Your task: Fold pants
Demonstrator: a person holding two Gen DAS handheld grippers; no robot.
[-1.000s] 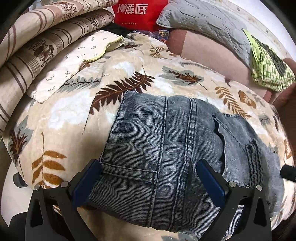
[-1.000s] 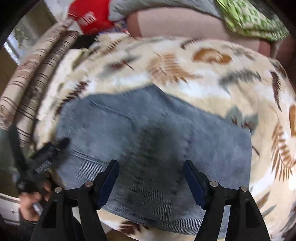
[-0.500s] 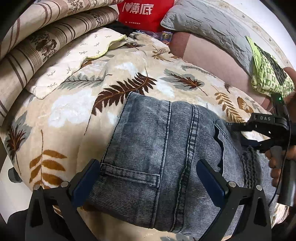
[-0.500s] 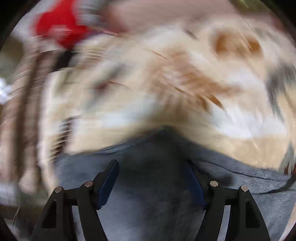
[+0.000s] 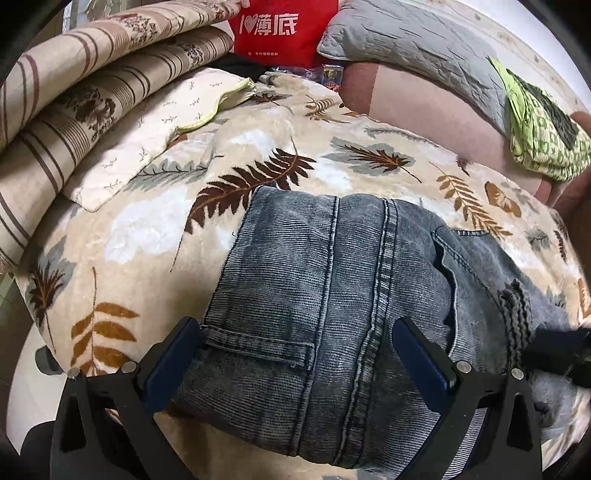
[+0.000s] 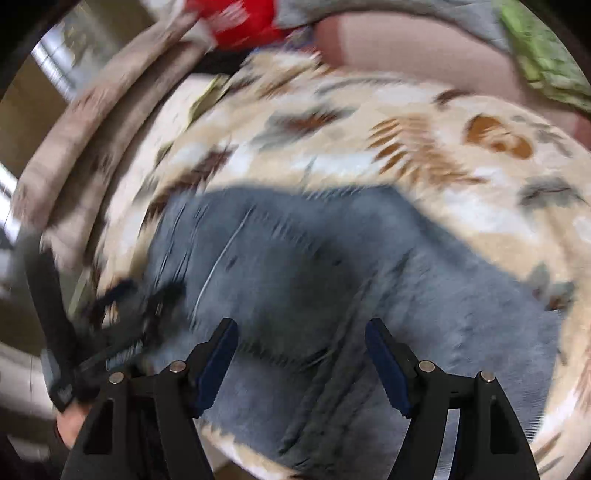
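Hovering over a folded bundle of grey-blue washed denim pants (image 5: 332,295), the left gripper (image 5: 295,362) has its blue-padded black fingers (image 5: 170,362) spread wide and released, the near hem-and-pocket end of the bundle showing between them; whether a pad brushes the cloth cannot be told. The right gripper (image 6: 301,369) likewise stands released, its blue pads (image 6: 388,369) parted above the same pants (image 6: 332,295) with nothing clamped; this view is smeared, so fine contact is not legible. The pants lie as a compact stack near the front edge of a cream fleece blanket printed with brown and grey leaves (image 5: 147,229), seams running away from the left camera, a pocket opening and a frayed patch toward the right.

The fold appears largely made; the step in hand is judged to be the last fold or a squaring-up. To do it well, each gripper should take all layers at a near corner, lift evenly, and lay the edge parallel to the far fold, keeping the blanket out of the grip.

Of containers, only a red bag with white lettering (image 5: 284,33) stands at the back; its contents are hidden. A striped beige quilt (image 5: 74,92) and a grey quilted pillow (image 5: 424,44) flank it.
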